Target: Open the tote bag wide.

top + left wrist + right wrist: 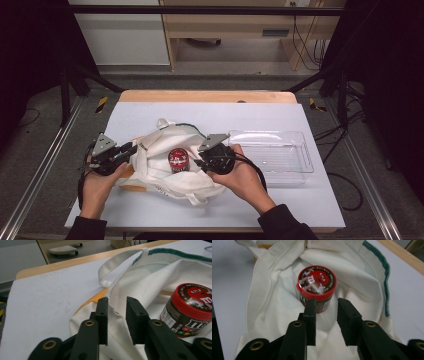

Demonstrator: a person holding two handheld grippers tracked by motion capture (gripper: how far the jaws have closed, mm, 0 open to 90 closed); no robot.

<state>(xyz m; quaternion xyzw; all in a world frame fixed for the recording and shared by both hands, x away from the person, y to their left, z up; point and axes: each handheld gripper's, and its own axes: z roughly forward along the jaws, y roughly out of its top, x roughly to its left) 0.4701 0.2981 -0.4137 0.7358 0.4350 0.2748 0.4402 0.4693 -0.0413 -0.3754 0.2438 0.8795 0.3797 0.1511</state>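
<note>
White canvas bag point(165, 165) lies between both grippers. The left gripper point(117, 315) has its jaws apart, straddling a fold of cloth. The right gripper point(326, 312), jaws parted, empty, hovers just short of the red-lidded candy jar point(317, 286) standing inside the bag.

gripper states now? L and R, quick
Left claw: open, jaws either side of a fold of the white cloth bag; not clamped.
Right claw: open, empty, just short of the red-lidded candy jar.
</note>
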